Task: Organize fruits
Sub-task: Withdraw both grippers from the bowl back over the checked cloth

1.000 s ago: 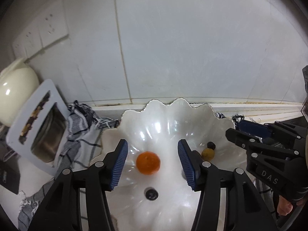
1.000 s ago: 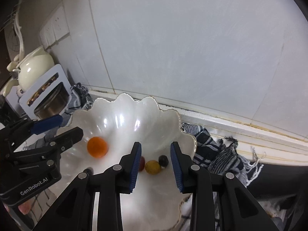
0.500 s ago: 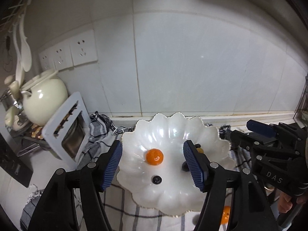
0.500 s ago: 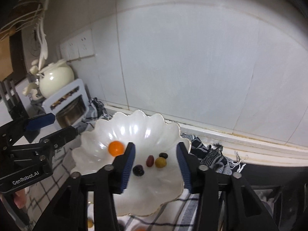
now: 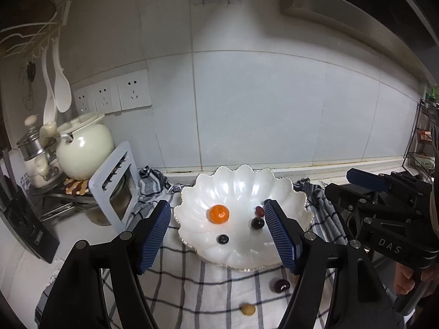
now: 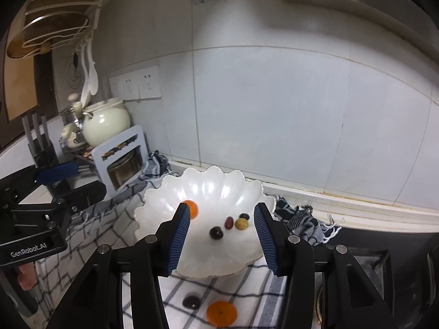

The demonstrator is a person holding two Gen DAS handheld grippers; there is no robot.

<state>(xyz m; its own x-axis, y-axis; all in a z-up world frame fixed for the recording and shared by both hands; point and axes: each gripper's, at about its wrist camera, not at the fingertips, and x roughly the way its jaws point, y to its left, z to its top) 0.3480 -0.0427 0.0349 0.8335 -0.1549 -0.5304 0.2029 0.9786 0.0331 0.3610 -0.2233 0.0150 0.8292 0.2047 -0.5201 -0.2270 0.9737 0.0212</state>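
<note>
Two Tongs Above a Half-Filled Bowl

Both tongs hang over the scalloped white bowl (image 5: 285, 192), which sits on a checked cloth (image 5: 192, 288) on the desk. The left tongs (image 5: 216, 235) are spread wide with jaws opening, nothing between the pads. The right tongs (image 6: 222, 235) stand moderately apart and grip nothing.

Inside the bowl lie an orange mandarin (image 5: 218, 213), a dark grape (image 5: 257, 223), a reddish fruit (image 5: 259, 210) and a small dark berry (image 5: 222, 239). The right wrist view adds a yellowish fruit (image 6: 241, 224) and a dark one (image 6: 244, 216) behind it; in the left wrist view the right finger hides these. The mandarin is half covered by the left finger in the right wrist view.

Outside the bowl, on the cloth, lie a dark red fruit (image 5: 279, 285), a small yellow fruit (image 5: 247, 309), a second mandarin (image 6: 221, 313), blurred near the frame edge, and another dark fruit (image 6: 191, 301). What kind the small dark fruits are is hard to tell.
</note>
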